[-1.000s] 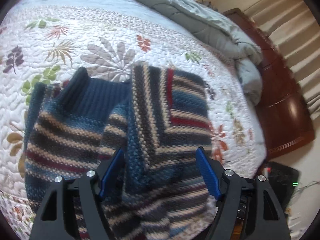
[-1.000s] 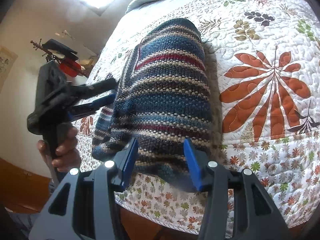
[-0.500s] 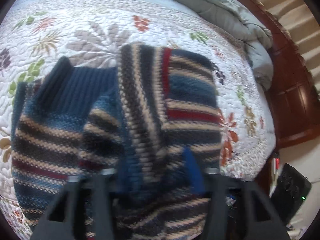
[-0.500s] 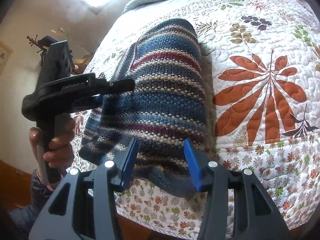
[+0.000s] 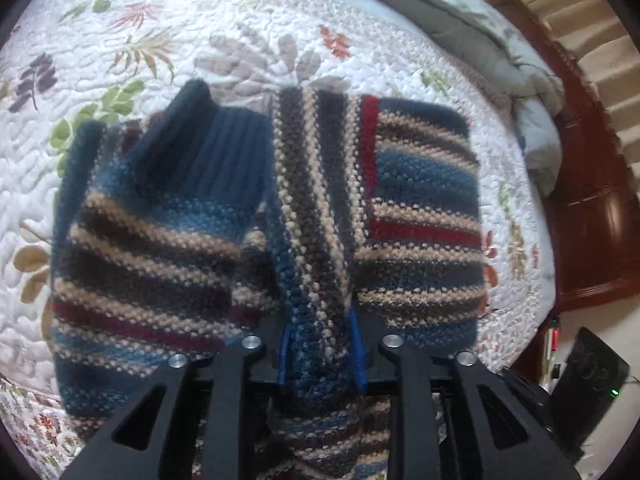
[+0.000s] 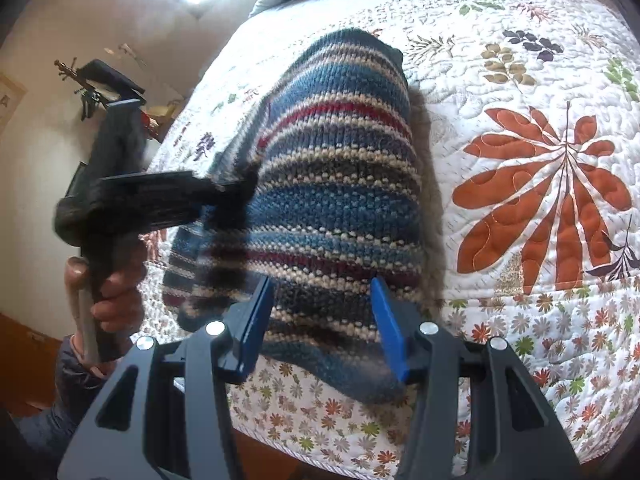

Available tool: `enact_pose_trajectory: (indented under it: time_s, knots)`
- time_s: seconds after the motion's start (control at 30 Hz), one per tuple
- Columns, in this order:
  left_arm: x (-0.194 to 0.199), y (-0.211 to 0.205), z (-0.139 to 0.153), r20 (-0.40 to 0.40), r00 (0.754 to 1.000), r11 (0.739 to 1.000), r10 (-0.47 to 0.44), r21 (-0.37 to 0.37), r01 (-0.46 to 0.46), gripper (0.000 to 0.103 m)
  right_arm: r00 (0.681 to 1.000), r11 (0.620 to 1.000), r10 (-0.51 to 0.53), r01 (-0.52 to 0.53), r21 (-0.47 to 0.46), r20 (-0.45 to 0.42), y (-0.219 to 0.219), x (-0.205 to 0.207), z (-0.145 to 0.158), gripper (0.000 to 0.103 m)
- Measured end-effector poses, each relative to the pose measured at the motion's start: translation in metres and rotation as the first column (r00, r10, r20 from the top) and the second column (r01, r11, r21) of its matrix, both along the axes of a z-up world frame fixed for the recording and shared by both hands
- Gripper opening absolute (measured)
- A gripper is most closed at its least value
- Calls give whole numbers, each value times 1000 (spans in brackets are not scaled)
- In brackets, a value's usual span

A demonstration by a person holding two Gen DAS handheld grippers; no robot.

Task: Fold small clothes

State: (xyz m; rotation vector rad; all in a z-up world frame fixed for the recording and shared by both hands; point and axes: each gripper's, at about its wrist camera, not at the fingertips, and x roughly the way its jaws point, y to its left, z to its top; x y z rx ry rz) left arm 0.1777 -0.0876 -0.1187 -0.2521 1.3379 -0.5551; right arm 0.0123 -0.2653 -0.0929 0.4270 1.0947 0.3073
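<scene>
Jaws of the left gripper (image 5: 322,346), just reopening slightly, are pinching a sweater (image 5: 420,208) fold on the quilt (image 5: 240,32); the right gripper (image 6: 322,320) is being held apart.

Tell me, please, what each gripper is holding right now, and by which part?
The left gripper pinches the striped sweater by a bunched fold at its near edge. The right gripper straddles the sweater's near edge, jaws apart, gripping nothing.

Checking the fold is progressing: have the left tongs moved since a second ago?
Yes. The left tongs have pushed rightward onto the striped sweater, away from the wall behind, and their jaws have just closed around a sweater fold, easing slightly since.
</scene>
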Motion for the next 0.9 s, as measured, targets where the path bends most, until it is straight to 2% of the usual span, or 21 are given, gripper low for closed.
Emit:
enact_pose_trajectory:
  time_s: [0.07,0.17,0.23,0.3,0.47,0.57,0.67,0.83,0.9]
  knots:
    - [-10,8,13,37,999,999,24,35,-25,58,1000,1000,-5,5,-3,-5,0,0,0,52]
    - [-26,25,29,122,992,995,28,95,-40,78,1000,1000,-11,10,-8,-10,-1,3,1,52]
    - [-33,34,29,119,992,993,31,106,-44,80,1000,1000,-11,11,-11,-13,-1,3,2,52]
    - [-34,37,26,83,996,997,24,73,-30,80,1000,1000,-8,8,-25,-16,0,5,2,52]
    - [-36,33,6,28,999,999,18,50,-20,80,1000,998,2,-4,-66,-27,6,7,2,53]
    - [-37,24,5,28,1000,999,6,34,-7,80,999,997,8,-10,-76,-35,9,9,1,53]
    - [-37,14,9,12,1000,999,-22,-49,23,81,999,997,15,-17,-76,-36,9,10,0,54]
    - [-32,-5,2,15,999,999,-35,-7,35,84,999,998,19,-21,-66,-37,8,11,-3,56]
    - [-33,-9,-1,28,999,999,-39,13,39,77,999,997,23,-25,-67,-36,7,11,-4,56]
